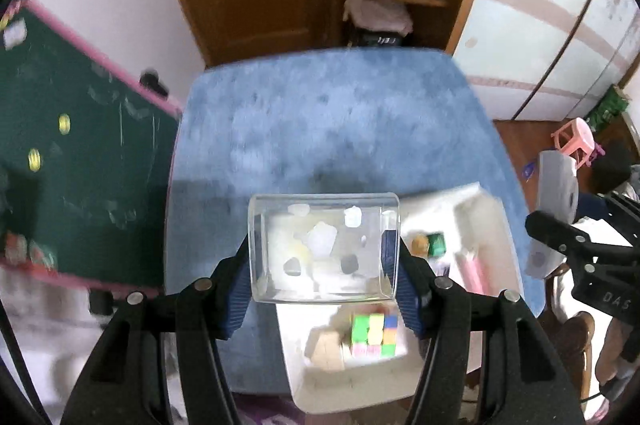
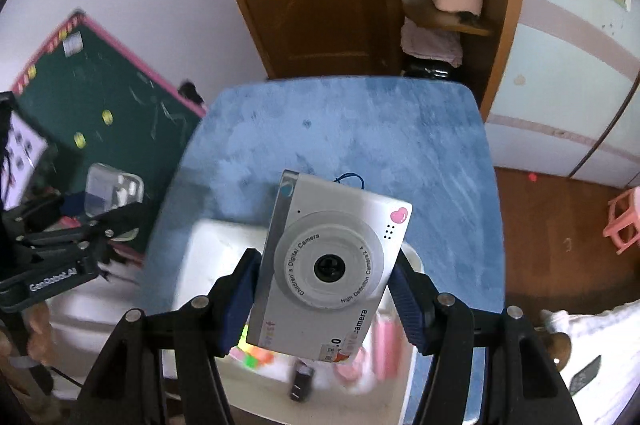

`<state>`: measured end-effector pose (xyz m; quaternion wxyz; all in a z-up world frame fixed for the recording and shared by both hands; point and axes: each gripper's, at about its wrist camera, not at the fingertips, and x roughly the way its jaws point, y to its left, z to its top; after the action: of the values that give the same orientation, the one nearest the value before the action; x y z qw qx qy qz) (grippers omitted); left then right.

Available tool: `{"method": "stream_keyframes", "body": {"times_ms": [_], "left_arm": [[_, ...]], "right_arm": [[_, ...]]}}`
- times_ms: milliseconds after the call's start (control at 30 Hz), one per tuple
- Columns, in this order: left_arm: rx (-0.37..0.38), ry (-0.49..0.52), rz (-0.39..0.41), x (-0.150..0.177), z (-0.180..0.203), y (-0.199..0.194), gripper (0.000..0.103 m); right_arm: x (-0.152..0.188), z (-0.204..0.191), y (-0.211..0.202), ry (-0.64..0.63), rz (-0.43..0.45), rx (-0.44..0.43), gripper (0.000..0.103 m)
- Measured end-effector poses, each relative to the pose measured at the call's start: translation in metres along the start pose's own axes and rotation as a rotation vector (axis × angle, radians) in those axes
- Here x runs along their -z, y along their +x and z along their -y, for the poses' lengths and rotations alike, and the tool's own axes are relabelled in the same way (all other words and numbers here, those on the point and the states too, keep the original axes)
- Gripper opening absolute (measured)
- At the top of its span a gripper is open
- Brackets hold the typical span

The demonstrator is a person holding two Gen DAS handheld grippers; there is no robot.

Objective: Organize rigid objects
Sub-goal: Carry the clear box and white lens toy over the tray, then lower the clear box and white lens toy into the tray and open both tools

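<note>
Two handheld grippers are raised above a blue plush tabletop (image 1: 332,121), each holding one object over a white storage bin (image 1: 480,209). In the left wrist view, the left gripper (image 1: 324,257) is clenched on a clear plastic box (image 1: 323,248), which sits squarely between the two blue ribbed fingers (image 1: 236,289), one pad pressed to each side wall. The box is transparent, and small pale pieces inside it are too blurred to identify. Below and nearer than the box, inside the bin, lies a Rubik's cube (image 1: 374,335) with a tan wooden block (image 1: 326,349) just to its left; farther right in another compartment sit a small orange and a green object, beside a pink item. In the right wrist view, the right gripper (image 2: 326,289) grasps a silver children's digital camera (image 2: 330,265) by its two short sides, held between the blue fingers (image 2: 240,301), lens facing the viewer and tilted with its top leaning right; a pink heart marks its upper right corner. The camera hangs over the white bin (image 2: 216,245), whose contents below are blurred: bright green and orange colours, pink shapes, and a small dark object. At the left edge of this view the other gripper appears with its clear box, near a green chalkboard (image 2: 116,105) with a pink frame.
</note>
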<state>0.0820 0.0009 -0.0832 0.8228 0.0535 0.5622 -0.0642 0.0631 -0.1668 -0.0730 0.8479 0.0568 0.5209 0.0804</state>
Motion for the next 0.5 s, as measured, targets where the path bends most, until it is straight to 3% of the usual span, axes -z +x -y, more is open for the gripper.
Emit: {"method": "stream_keyframes", "body": {"times_ms": [333, 500], "left_arm": [[-0.025, -0.055, -0.082, 0.065, 0.004, 0.107, 0.064], [0.01, -0.086, -0.119, 0.075, 0.005, 0.136, 0.064]], "right_arm": [[0.094, -0.001, 0.088, -0.111, -0.155, 0.138, 0.063], [0.113, 0.008, 0.12, -0.079, -0.245, 0.121, 0.064]]}}
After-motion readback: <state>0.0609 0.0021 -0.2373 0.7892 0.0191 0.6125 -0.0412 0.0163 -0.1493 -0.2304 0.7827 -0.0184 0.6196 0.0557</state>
